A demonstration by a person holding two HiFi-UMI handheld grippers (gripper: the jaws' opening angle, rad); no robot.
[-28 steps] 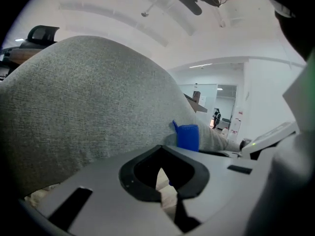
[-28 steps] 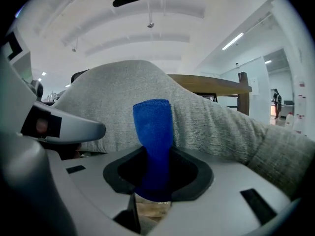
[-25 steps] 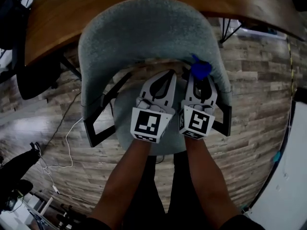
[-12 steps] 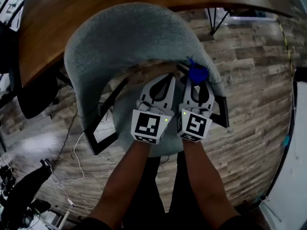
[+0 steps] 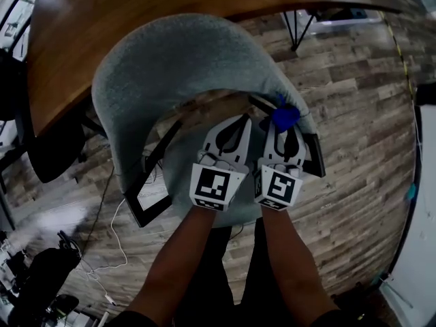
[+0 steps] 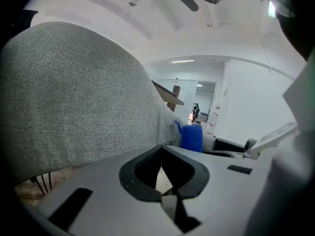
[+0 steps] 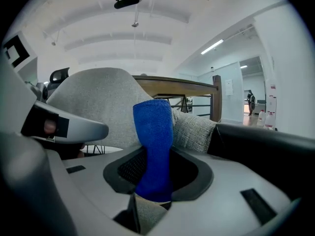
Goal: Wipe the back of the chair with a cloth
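one folded blue cloth [image 7: 153,146] is clamped in the right tongs [image 5: 283,122], just beside the right end of the curved back of the grey fabric chair [image 5: 170,67]. the left tongs [image 5: 240,120], closed on nothing, sit alongside. a brown wooden surface [image 5: 102,26] lies beyond the chair.

The right gripper [image 7: 155,191] pinched a blue cloth [image 7: 154,141] that stood upright. The grey chair back [image 7: 98,102] rose behind at 11 o'clock, with a table [image 7: 172,85] at 1 o'clock.
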